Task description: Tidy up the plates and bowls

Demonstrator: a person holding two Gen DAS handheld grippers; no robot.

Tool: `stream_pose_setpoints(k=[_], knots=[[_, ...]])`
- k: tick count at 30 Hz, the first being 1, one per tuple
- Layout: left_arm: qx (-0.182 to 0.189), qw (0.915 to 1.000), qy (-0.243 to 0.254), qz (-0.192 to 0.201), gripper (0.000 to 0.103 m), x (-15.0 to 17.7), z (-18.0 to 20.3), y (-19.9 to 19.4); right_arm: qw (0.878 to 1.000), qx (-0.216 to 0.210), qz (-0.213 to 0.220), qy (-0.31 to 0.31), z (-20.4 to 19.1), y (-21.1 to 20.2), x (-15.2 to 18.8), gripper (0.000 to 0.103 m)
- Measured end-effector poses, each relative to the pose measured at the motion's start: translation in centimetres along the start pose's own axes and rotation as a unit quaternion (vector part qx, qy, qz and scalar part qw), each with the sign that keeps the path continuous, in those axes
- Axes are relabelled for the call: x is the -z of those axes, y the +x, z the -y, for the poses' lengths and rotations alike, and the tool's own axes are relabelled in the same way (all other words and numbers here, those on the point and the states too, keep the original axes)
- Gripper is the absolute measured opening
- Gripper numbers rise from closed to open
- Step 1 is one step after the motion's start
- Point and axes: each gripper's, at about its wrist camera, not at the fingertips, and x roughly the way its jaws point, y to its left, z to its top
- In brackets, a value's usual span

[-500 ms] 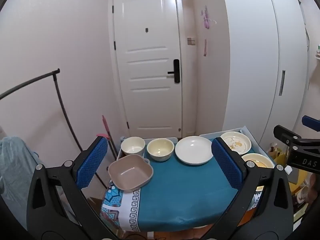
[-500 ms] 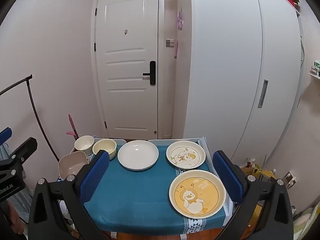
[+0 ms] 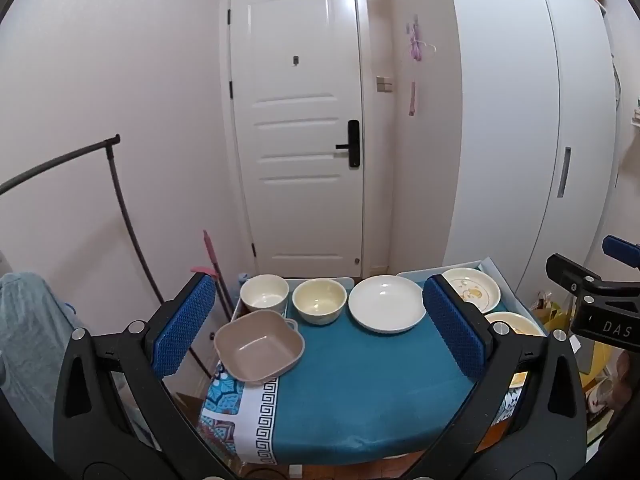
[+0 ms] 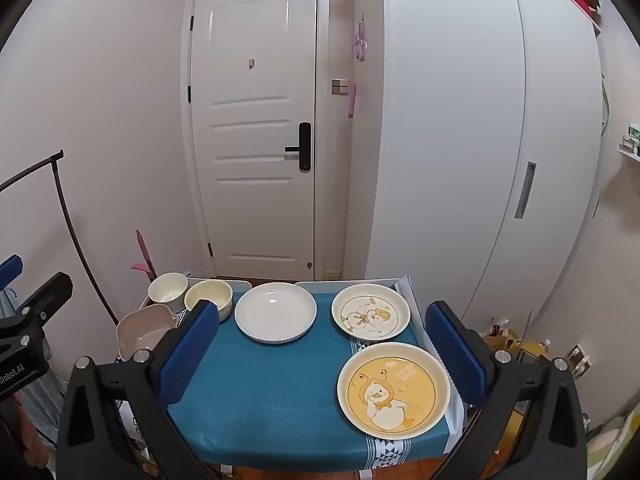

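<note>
A small table with a blue cloth (image 3: 360,380) holds the dishes. At its far left are a white bowl (image 3: 264,293), a cream bowl (image 3: 319,300) and a square tan bowl (image 3: 259,346). A plain white plate (image 3: 387,308) sits at the far middle. A white duck plate (image 4: 371,316) and a yellow duck plate (image 4: 393,390) lie on the right. My left gripper (image 3: 320,332) is open and empty, held above the near edge. My right gripper (image 4: 324,356) is open and empty, also above the table's near side.
A white door (image 3: 298,120) stands behind the table and a white wardrobe (image 4: 480,140) to the right. A dark curved clothes rail (image 3: 120,208) and a pink mop (image 3: 210,256) are at the left. Bags lie on the floor at the right (image 4: 504,336).
Both grippers have shifted only slightly; the dishes have not moved.
</note>
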Motion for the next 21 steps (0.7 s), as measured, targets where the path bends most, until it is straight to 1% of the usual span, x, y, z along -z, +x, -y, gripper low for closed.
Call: stream_pose_setpoints(k=[21], knots=[[0.001, 1.0, 0.005, -0.002, 0.103, -0.12, 0.34, 0.16, 1.0, 0.002, -0.003, 0.002, 0.23, 0.19, -0.09, 0.103]])
